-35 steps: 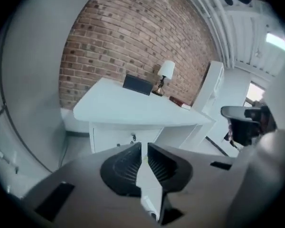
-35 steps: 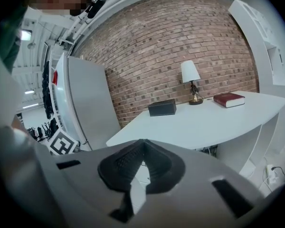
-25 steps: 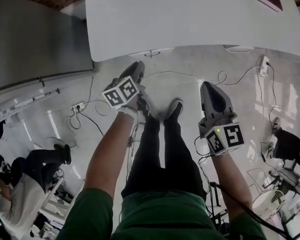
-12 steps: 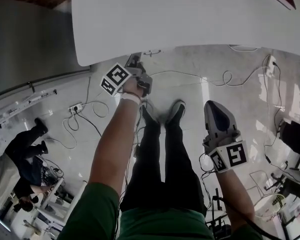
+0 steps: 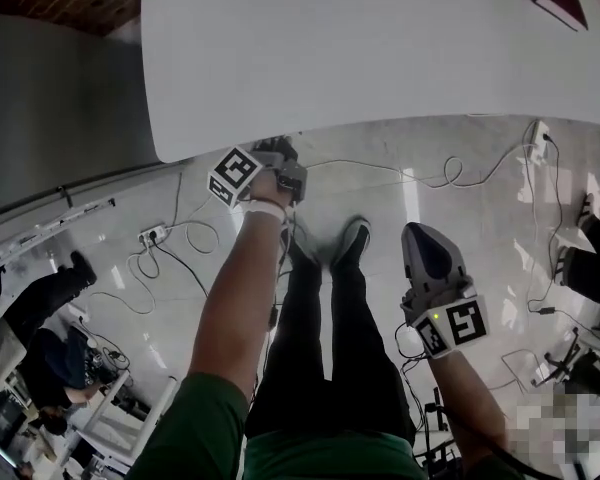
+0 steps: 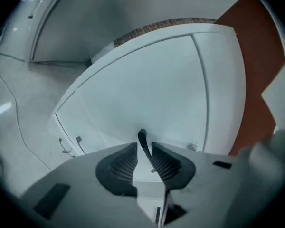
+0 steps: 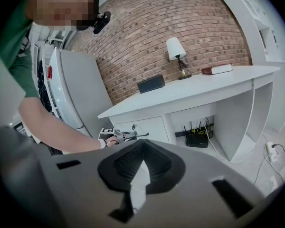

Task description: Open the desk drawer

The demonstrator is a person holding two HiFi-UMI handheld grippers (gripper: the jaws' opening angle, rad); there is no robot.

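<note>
Below the desk edge point(image 5: 400, 108), left tongs point(image 6: 143, 148) grip the drawer handle point(image 6: 141, 136).

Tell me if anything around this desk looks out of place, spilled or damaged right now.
Nothing looks spilled or damaged. The one untidy thing is the loose cables snaking across the floor below the desk, close to the person's feet. They look like a possible trip hazard.
</note>
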